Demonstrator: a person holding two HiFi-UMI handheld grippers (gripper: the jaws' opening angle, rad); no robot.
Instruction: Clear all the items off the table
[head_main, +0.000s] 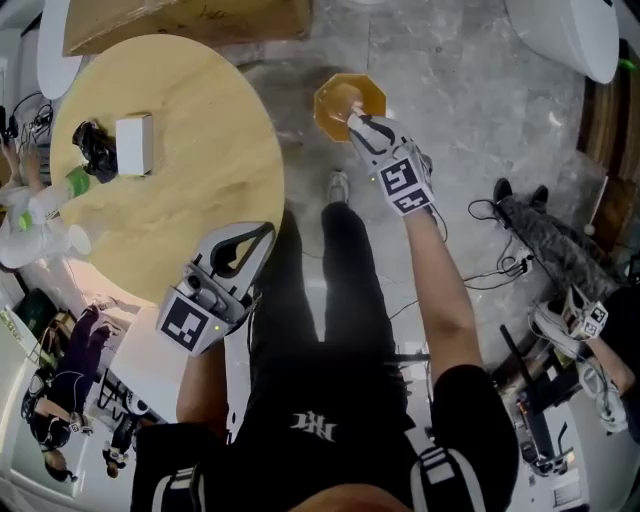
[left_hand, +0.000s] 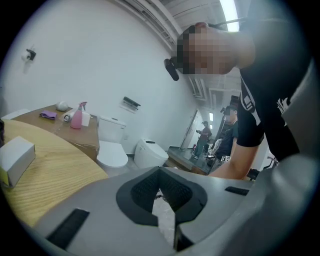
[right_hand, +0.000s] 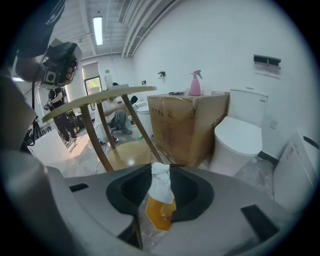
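The right gripper (right_hand: 161, 172) is clenched on a crumpled white tissue (right_hand: 161, 184), pinched between its ribbed black pads just above a glossy orange octagonal bin (head_main: 326, 98) that stands on the grey marbled floor beside the table. The left gripper (left_hand: 159, 172) hangs at the edge of the round pale-wood table (head_main: 200, 150), its tips together with nothing between them. A white rectangular box (head_main: 134, 145), a crumpled black item (head_main: 95, 148) and a green-and-white bottle (head_main: 50, 200) remain on the tabletop.
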